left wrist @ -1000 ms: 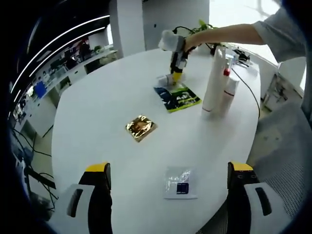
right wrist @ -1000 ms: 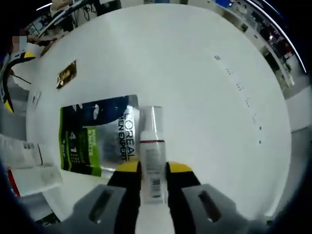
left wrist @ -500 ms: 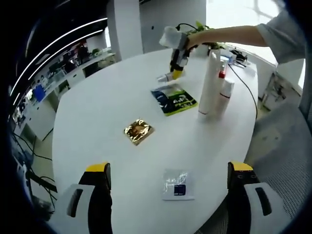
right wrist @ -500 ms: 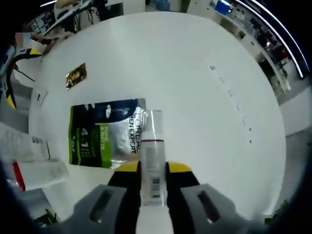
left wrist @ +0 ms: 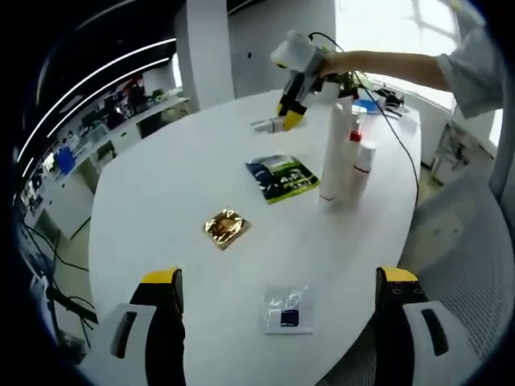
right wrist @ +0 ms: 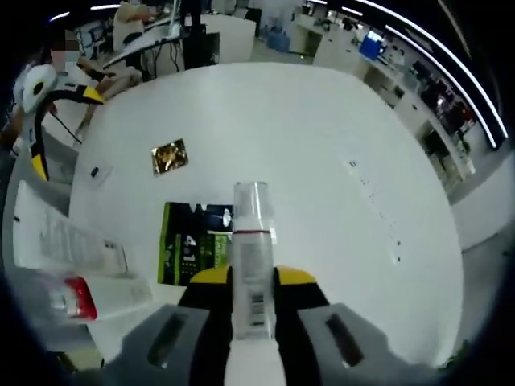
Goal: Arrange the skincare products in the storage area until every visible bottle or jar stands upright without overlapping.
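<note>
A large round white table (left wrist: 161, 185) stands in an open office. Beyond it rise a white pillar (left wrist: 201, 48) and a bright window (left wrist: 386, 32), with desks and monitors (left wrist: 105, 112) along the left under curved ceiling light strips (left wrist: 88, 80).

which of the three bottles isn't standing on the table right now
The small clear-capped bottle, held lengthwise in the right tool above the table. The tall white bottle and the shorter red-banded one stand upright together beside the green sachet.
</note>
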